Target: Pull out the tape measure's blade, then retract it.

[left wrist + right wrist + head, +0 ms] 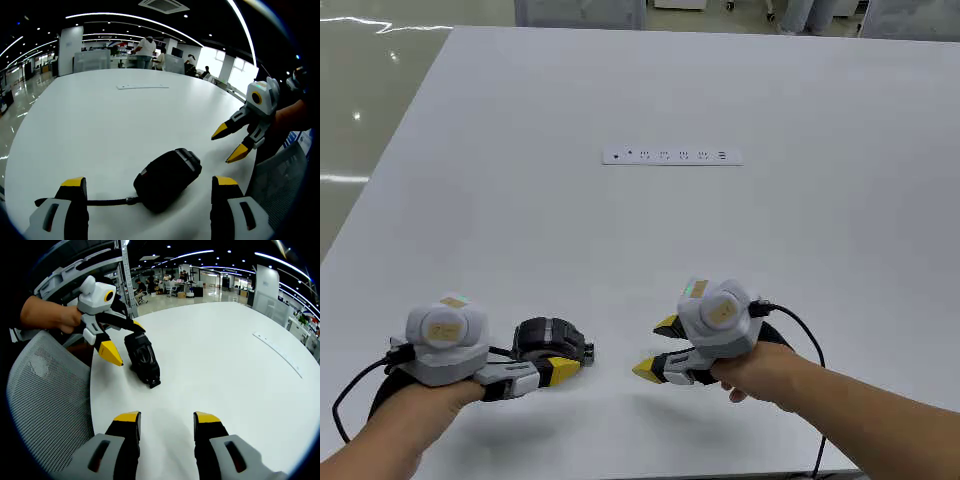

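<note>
A black tape measure (552,340) lies on the white table (650,230) near its front edge, blade not drawn out. My left gripper (566,353) is open with its yellow-tipped jaws either side of the case (167,177); gaps show on both sides, and a black strap (105,202) trails from the case toward one jaw. My right gripper (656,348) is open too, a short way right of the tape measure with nothing between its fingers. In the right gripper view my own gripper (166,417) points toward the tape measure (142,357) and the left gripper (124,340).
A white power strip (672,156) lies mid-table, far beyond both grippers. A grey mesh chair back (45,390) stands close to the table's front edge. People stand at the far end of the room (147,47). Cables hang from both grippers off the front edge.
</note>
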A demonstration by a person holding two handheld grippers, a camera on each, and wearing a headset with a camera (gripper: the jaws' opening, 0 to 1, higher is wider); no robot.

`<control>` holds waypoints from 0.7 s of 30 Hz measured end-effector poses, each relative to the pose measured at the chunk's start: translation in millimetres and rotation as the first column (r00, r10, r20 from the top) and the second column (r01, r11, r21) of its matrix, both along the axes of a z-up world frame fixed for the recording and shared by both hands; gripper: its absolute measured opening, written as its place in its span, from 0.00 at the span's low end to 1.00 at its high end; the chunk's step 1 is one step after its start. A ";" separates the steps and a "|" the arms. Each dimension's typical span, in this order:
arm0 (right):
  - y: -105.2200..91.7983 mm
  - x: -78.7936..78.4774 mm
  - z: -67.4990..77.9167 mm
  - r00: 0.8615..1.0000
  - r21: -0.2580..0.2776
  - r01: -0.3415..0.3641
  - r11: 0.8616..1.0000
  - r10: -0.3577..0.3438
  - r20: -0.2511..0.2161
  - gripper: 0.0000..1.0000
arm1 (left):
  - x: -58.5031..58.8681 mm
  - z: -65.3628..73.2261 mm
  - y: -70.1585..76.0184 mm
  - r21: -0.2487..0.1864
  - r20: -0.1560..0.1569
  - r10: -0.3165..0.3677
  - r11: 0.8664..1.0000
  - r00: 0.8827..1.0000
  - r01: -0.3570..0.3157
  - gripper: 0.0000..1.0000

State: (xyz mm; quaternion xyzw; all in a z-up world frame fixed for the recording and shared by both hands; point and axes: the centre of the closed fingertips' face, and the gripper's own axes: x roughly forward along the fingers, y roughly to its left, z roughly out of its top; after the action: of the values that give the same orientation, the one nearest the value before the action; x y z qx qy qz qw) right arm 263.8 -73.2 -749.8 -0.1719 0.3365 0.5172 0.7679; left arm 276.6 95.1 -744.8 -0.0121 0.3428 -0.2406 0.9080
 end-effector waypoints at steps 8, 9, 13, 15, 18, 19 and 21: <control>-26.0 3.3 10.7 0.997 0.030 0.067 0.997 -0.068 0.031 0.47 | -14.1 4.5 14.8 0.020 0.019 -0.071 0.997 0.997 0.071 0.97; -28.7 3.7 12.0 0.997 0.033 0.075 0.997 -0.076 0.033 0.49 | -15.9 5.8 15.1 0.020 0.023 -0.078 0.997 0.997 0.077 0.98; -44.3 5.7 20.3 0.992 0.057 0.110 0.992 -0.113 0.052 0.54 | -25.7 14.0 13.5 -0.007 0.063 -0.127 0.992 0.990 0.128 1.00; -53.3 4.9 22.9 0.991 0.062 0.122 0.991 -0.125 0.053 0.57 | -29.3 14.5 16.8 -0.032 0.059 -0.125 0.991 0.990 0.127 1.00; -69.0 2.5 25.2 0.987 0.064 0.139 0.988 -0.143 0.068 0.63 | -34.0 12.1 24.7 -0.012 0.052 -0.131 0.991 0.990 0.132 1.00; -73.6 1.8 24.7 0.986 0.062 0.142 0.988 -0.147 0.074 0.67 | -36.5 11.2 26.5 -0.001 0.049 -0.142 0.990 0.989 0.142 1.00; -87.7 -1.2 20.0 0.987 0.028 0.134 0.991 -0.136 0.086 0.74 | -41.2 13.7 27.4 -0.008 0.058 -0.166 0.986 0.984 0.166 1.00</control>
State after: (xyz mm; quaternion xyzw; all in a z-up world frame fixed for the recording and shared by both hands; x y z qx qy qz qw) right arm 262.6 -160.9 -729.8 -0.1625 0.3077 0.4596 0.8171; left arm 235.4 122.5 -731.1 0.0175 0.3150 -0.3179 0.8941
